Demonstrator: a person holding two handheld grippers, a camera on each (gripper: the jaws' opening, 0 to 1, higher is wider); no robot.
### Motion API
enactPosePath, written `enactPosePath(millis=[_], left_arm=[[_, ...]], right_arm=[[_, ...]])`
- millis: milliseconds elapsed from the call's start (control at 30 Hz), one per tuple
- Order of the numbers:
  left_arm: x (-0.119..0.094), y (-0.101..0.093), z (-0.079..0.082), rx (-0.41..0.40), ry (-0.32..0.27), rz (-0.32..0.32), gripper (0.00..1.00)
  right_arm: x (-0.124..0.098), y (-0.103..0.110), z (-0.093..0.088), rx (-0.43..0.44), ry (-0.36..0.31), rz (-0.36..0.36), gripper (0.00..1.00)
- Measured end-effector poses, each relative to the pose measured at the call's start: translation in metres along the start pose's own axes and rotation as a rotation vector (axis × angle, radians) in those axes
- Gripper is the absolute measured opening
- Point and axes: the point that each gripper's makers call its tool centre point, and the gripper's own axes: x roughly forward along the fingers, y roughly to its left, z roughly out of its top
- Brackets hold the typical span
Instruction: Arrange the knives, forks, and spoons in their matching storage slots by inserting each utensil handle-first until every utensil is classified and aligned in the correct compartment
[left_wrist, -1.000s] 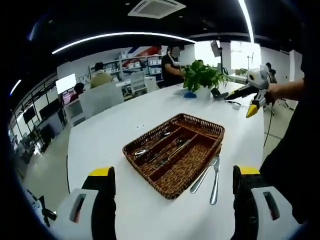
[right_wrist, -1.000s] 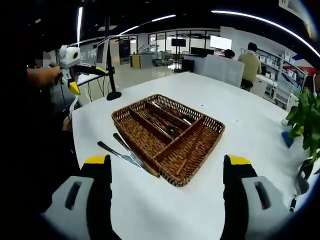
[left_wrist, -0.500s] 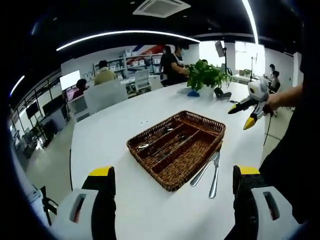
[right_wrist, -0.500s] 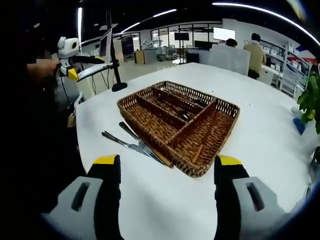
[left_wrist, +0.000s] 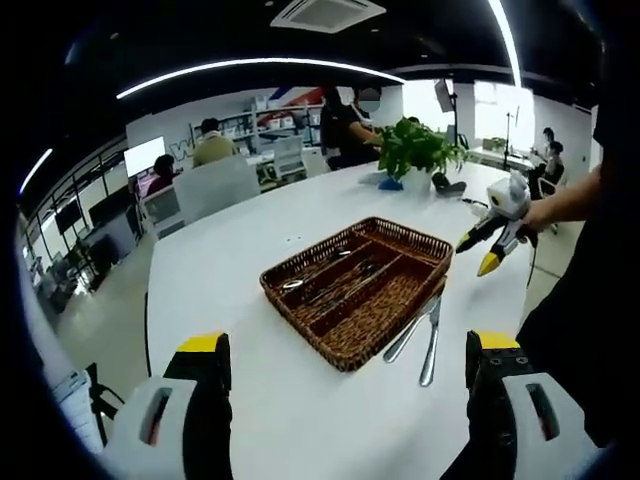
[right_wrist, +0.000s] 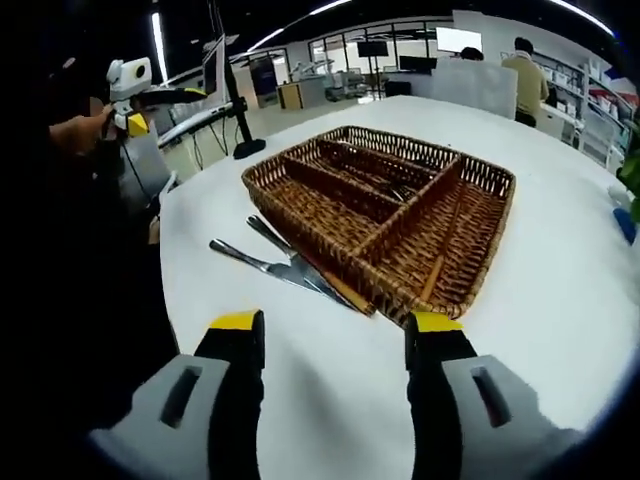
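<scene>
A brown wicker cutlery tray (left_wrist: 303, 323) (right_wrist: 290, 215) with long compartments sits on the white table. Several metal utensils (left_wrist: 335, 285) (right_wrist: 385, 178) lie in its far compartments. Two metal knives (left_wrist: 420, 335) (right_wrist: 275, 265) lie on the table against the tray's outer side. My left gripper (left_wrist: 348, 345) (right_wrist: 140, 85) is open and empty, hanging short of the tray. My right gripper (right_wrist: 335, 322) (left_wrist: 492, 238) is open too, with nothing between its jaws, low over the table just before the tray's near corner and the knives.
A potted green plant (left_wrist: 415, 155) and a small dark object stand at the table's far end. Chairs and seated people are beyond the table. A black stand (right_wrist: 235, 110) rises past the table edge. A person's hand (right_wrist: 75, 130) holds the left gripper.
The right gripper has come down and nearer to the tray and knives, and its jaws have narrowed. The left view has shifted only a little.
</scene>
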Motion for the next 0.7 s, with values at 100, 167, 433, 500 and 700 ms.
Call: enactPosePath(millis=[100, 167, 433, 500, 700], left_arm=[[-0.002, 0.002, -0.001, -0.004, -0.003, 0.005, 1.0], [-0.003, 0.002, -0.002, -0.003, -0.001, 0.007, 1.0], [-0.006, -0.003, -0.004, -0.002, -0.004, 0.011, 1.0], [-0.007, -0.004, -0.005, -0.003, -0.003, 0.014, 1.0], [-0.011, -0.006, -0.01, -0.013, 0.005, 0.024, 1.0]], right_arm=[[0.008, 0.002, -0.006, -0.002, 0.02, 0.01, 0.5], [0.012, 0.002, -0.007, -0.024, 0.026, 0.011, 0.48], [0.03, 0.001, -0.007, -0.071, 0.055, 0.01, 0.48], [0.032, 0.002, -0.007, -0.053, 0.059, 0.024, 0.47], [0.039, 0.002, -0.013, -0.08, 0.087, 0.039, 0.45]])
